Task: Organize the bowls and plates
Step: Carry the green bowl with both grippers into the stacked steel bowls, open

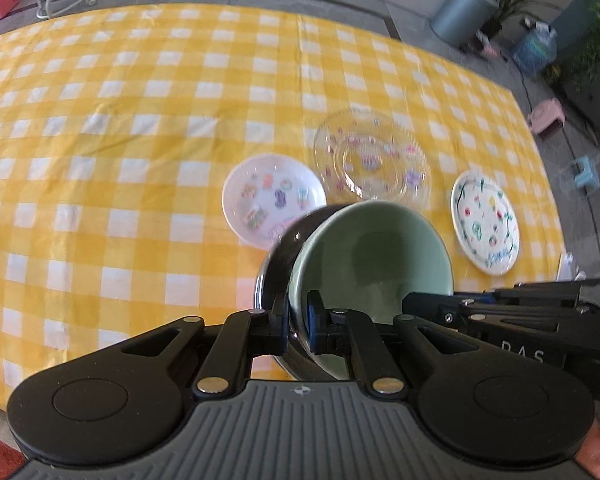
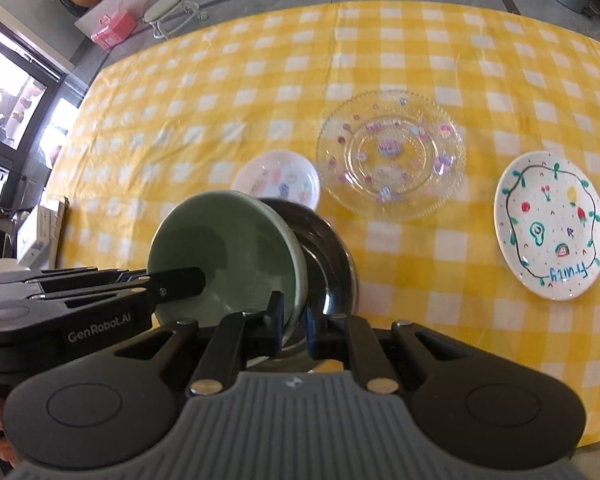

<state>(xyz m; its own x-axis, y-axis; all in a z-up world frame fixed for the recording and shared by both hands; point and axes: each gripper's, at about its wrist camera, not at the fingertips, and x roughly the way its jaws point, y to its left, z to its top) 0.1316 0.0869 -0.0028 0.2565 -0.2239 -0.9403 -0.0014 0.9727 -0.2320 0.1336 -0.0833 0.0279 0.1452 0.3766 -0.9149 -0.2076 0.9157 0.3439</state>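
Both tools meet over the near edge of the surface [image 1: 140,128], which wears a yellow and white checked cloth. We see the left tool [image 1: 298,322] clamped on the rims of two nested, tilted bowls: a pale green bowl [image 1: 370,248] resting inside a dark metal bowl [image 1: 284,248]. One finger presses the metal bowl's outside, the other sits inside the green bowl. From the right wrist view, the right tool [image 2: 294,326] is closed on the green bowl's rim, one finger inside it and one in the gap between the two bowls. Each tool reaches in from the side of the other's view.

We read "GenRobot.AI" on the left tool's body in the right wrist view, and the letters "DAS" on the right tool's body in the left wrist view.

Beyond the bowls, three plates lie flat on the surface. A small white plate [image 1: 274,200] with coloured drawings sits just behind the bowls, partly hidden by them. A clear glass plate [image 2: 392,154] with small coloured decorations lies beside it. Well apart to the right lies a white plate [image 2: 550,224] painted with fruit and the word "fruity".
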